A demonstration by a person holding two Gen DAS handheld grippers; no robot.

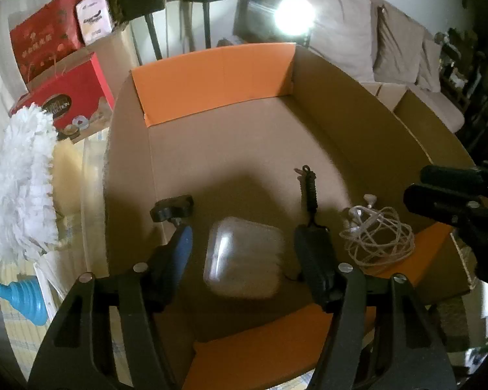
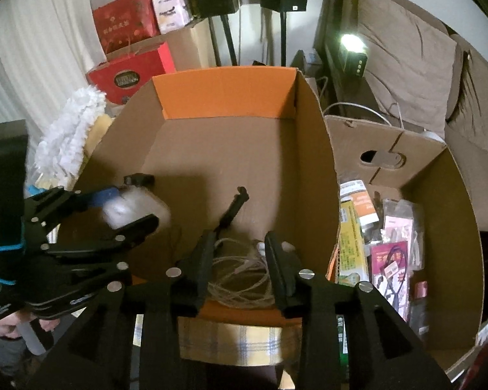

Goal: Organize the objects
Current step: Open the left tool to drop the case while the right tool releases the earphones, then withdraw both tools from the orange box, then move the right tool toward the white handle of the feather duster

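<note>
Left tool (image 1: pixel 242 247) holds a clear case (image 1: pixel 244 256) between its jaws, low inside the box (image 1: pixel 218 143). Right tool (image 2: pixel 237 269) stands part open, its jaws astride a coiled cable (image 2: pixel 240 279) lying loose on the box floor below. Risk: the smooth case may slip from the pads if tilted; the right tool, lifting away, may snag the cable and drag it out.
</note>
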